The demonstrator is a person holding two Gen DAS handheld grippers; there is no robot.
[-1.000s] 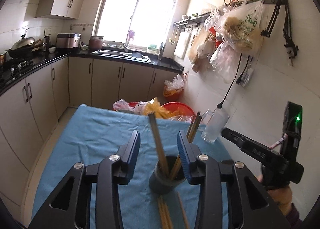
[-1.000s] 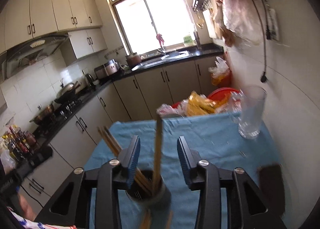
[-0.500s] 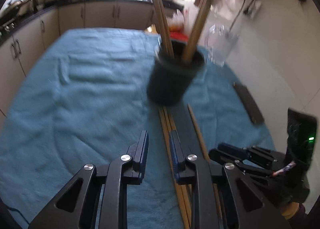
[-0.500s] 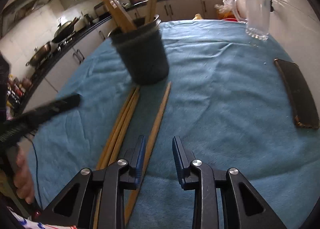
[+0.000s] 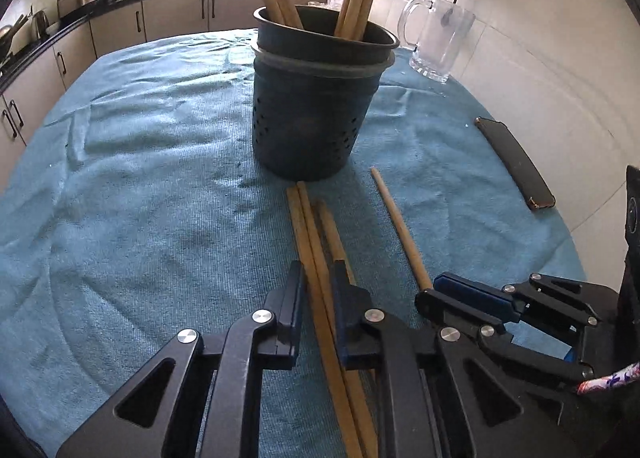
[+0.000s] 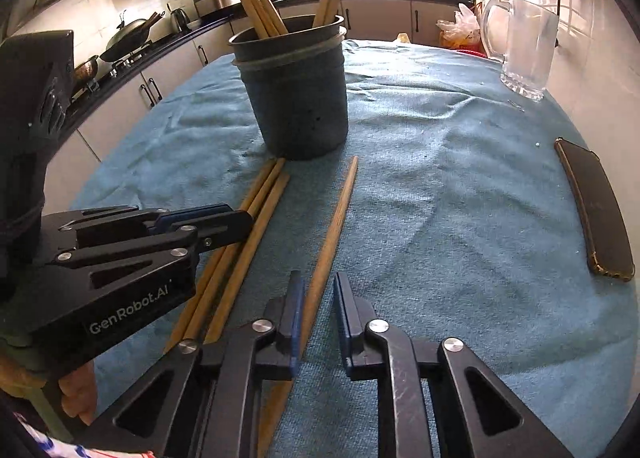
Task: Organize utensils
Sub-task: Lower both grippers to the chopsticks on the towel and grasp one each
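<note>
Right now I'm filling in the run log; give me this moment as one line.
left gripper: open around chopstick bundle | right gripper: open around single chopstick | holder: upright, some chopsticks inside

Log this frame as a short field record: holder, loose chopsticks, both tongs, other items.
holder: dark utensil cup, upright on blue cloth, chopsticks standing inside
loose chopsticks: three bunched chopsticks and one single chopstick lying on the cloth
left tongs: open, astride the bunch
right tongs: open, astride the single chopstick
other: glass mug, phone
</note>
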